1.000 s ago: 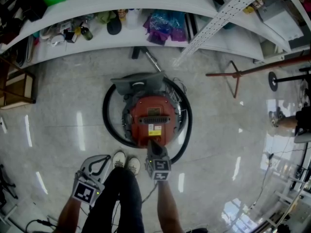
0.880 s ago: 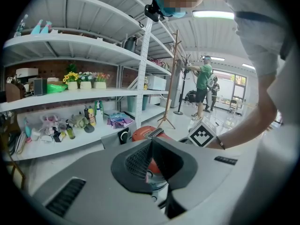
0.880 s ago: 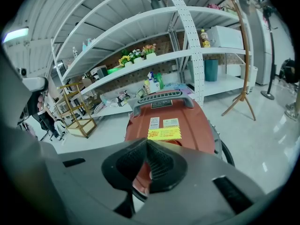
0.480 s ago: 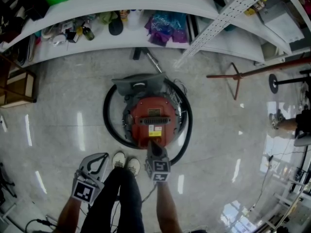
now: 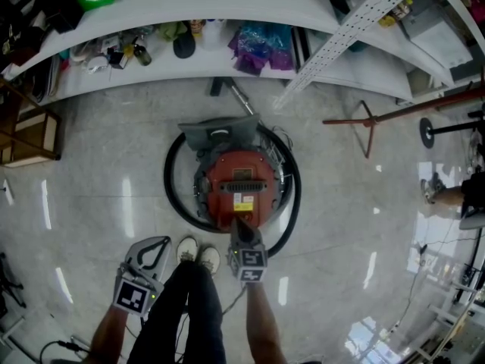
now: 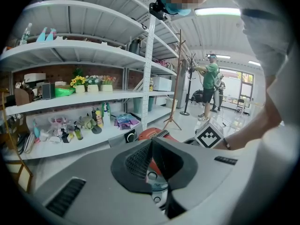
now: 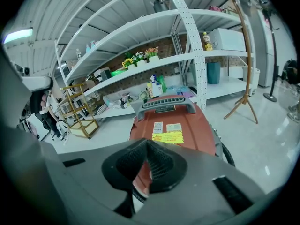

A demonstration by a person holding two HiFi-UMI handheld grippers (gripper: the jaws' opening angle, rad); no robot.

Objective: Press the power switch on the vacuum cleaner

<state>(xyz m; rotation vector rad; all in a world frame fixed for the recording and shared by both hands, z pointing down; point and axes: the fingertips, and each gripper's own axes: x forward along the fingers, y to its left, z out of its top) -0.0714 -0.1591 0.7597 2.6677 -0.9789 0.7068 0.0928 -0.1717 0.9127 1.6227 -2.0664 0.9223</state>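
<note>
A pale, glossy floor (image 5: pixel 98 150) runs up to a long white shelf (image 5: pixel 189 67) crowded with bottles and bags.

The right tongs (image 5: pixel 238 222) are closed tip to tip with nothing between them. They are lowered onto the near end of the vacuum cleaner (image 5: pixel 239 188). In the right gripper view the joined tips (image 7: pixel 147 142) lie over the rear of its red shell (image 7: pixel 178 125). Closed like this they make one blunt point, which I judge suits pushing a button better than an open pair would. The switch itself is hidden behind them, so I cannot tell whether there is contact.

The left tongs (image 5: pixel 155 249) are also closed and empty. They hang low beside the person's leg, well apart from the machine and out of the way. Their own view shows the meeting tips (image 6: pixel 151 142) aimed loosely towards the red body (image 6: pixel 154 134).

The vacuum cleaner stands on the floor just ahead of the person's shoes (image 5: pixel 197 252), between them and the shelf. Its long axis runs straight away from the person. The grey carry handle (image 7: pixel 168 105) and a yellow label (image 7: pixel 167 136) are on top, and the far end faces the shelf. A black hose (image 5: pixel 170 188) loops around it, and a grey floor head (image 5: pixel 216 131) lies at its far side.
</note>
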